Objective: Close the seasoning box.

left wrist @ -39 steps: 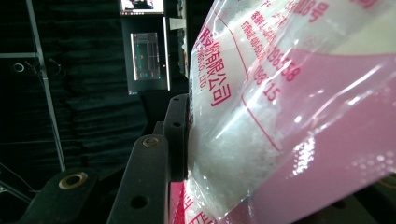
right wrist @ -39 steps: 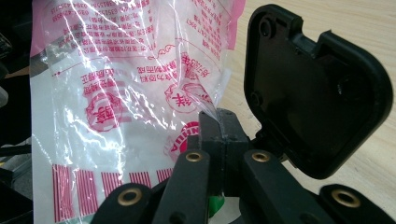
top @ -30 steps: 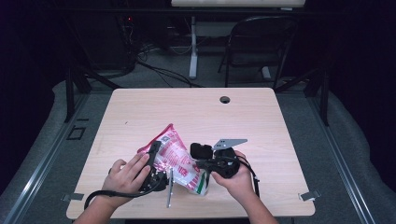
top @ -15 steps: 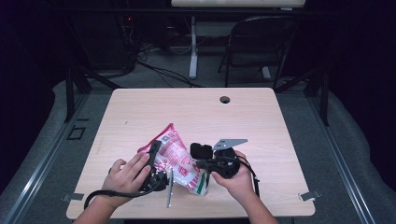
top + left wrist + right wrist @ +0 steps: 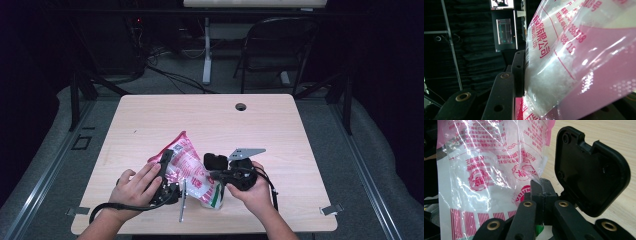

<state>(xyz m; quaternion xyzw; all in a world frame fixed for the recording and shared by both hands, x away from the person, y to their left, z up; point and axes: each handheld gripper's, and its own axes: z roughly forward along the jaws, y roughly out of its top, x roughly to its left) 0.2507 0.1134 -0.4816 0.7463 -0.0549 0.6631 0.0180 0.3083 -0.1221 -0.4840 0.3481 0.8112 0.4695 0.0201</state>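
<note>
- The bag (image 5: 187, 167), pink and clear plastic with white grains inside, is held up over the table (image 5: 150, 120) near its front edge, tilted, between both grippers.
- The left gripper (image 5: 167, 170) holds the bag's left side; in the left gripper view one jaw presses flat against the bag (image 5: 574, 62).
- The right gripper (image 5: 541, 192) has its jaws closed tight, pinching the bag's (image 5: 486, 170) edge.
- A hand (image 5: 137, 187) holds each gripper.

Wooden table (image 5: 150, 125), folding chair (image 5: 280, 45)

a light wooden table (image 5: 150, 125) bears the pink-and-white bag's (image 5: 192, 170) lower end.
</note>
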